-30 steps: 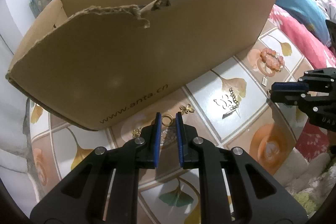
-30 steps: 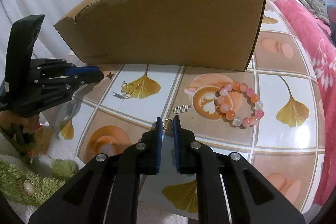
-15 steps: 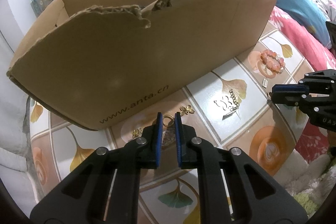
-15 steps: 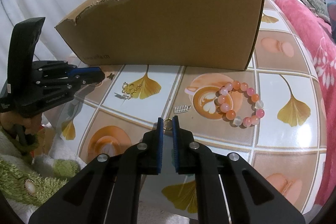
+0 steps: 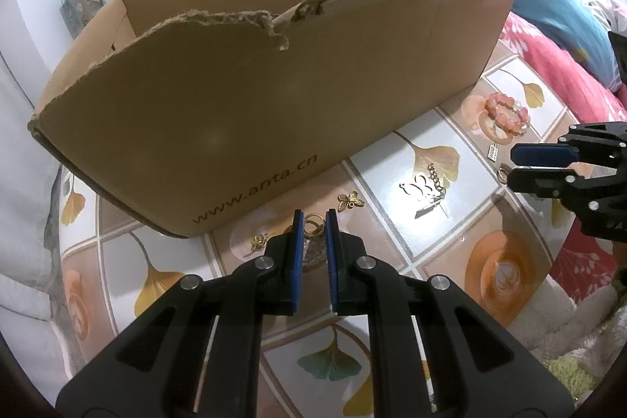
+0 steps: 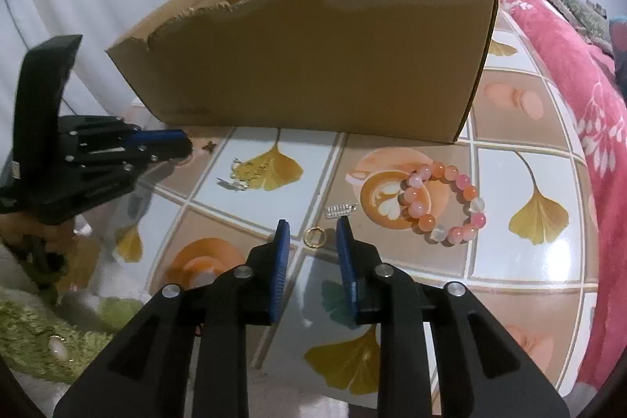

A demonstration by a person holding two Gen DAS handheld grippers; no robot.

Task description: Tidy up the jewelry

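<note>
Opening my right gripper [image 6: 311, 236], jaws just spreading, gold ring [image 6: 314, 236] lying loose between; left gripper [image 5: 311, 230] pinching second ring [image 5: 312, 224]. Risk: loose ring rolling off glossy table [image 6: 529, 261].

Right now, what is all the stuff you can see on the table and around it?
cardboard box: one, brown, back of the table
bead bracelet: one, pink and orange, right side
silver charm: one, silvery, just left of the bracelet
chain: one, gold and silver, middle
butterfly charm: one, gold, near the box
flower charm: one, gold, beside the left gripper
first gold ring: one, gold, pinched in the left gripper
second gold ring: one, gold, lying between the right gripper's fingers
table: one, leaf-picture tiles
blanket: one, pink, right of the table
left gripper: black, blue pads, closed on the first ring
right gripper: black, blue pads, jaws just opened
</note>
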